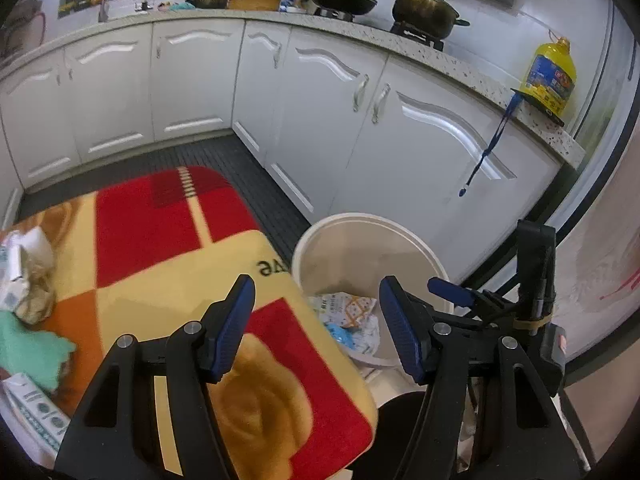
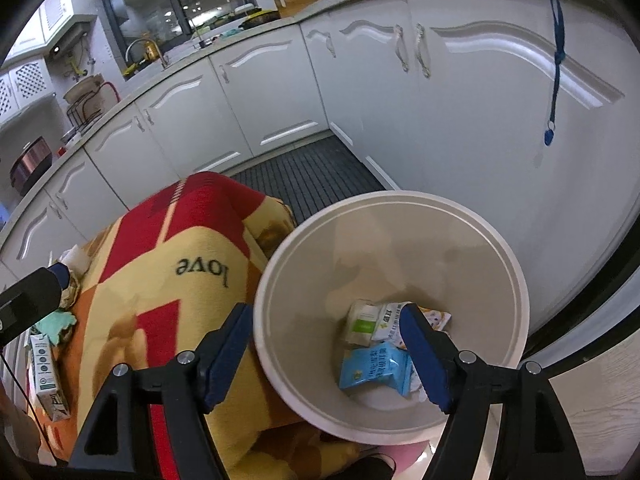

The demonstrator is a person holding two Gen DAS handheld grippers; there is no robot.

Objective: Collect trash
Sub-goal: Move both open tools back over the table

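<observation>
Fingers: both grippers, left and right, held apart, nothing gripped.
Done: packets dropped in bin.
Left: cartons beside fingers.

A red and yellow blanket lies just in front of the hand-held gripper. Far ahead, white cupboards stand under a surface with two pots and a yellow bottle.

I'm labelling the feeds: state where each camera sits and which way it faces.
Left wrist: on the left gripper, angled down over the blanket towards the white bin; the right gripper shows.
Right wrist: on the right gripper, looking down into the bin at the cartons.
Shared: blanket, bin, white cabinets.
</observation>
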